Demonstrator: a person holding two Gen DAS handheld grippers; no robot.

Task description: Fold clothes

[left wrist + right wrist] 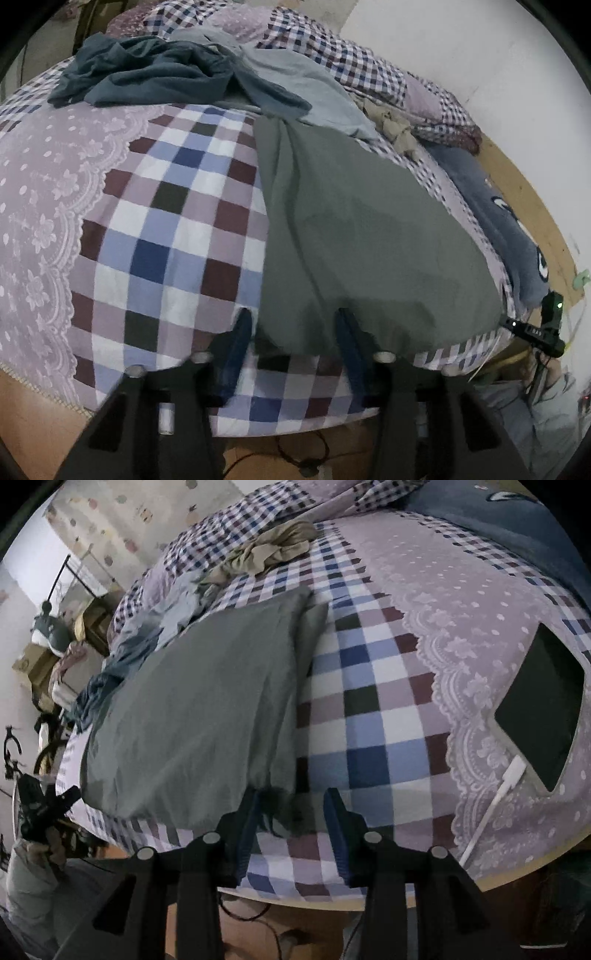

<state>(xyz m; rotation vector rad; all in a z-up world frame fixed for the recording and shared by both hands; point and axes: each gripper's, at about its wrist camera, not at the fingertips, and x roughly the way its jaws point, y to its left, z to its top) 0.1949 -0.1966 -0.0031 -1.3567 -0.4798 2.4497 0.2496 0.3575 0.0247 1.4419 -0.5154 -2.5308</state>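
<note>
The checked bedspread [177,221] carries everything, and the grey-green garment [369,240] lies spread flat along its near edge, its hem reaching both grippers. Beyond it a dark teal garment [155,74] and a pale blue one [314,88] sit heaped and overlapping its far end; lift the grey-green piece from here and I'd expect it to drag them along. The left gripper [293,334] stands with fingers wide, straddling the hem. The right gripper [291,812] is likewise spread, its left finger at the frayed corner, which could slip out of a shallow pinch. Only the right wrist view shows the tablet [543,709] and its white cable [495,812], near enough to snag a sweeping fold.
</note>
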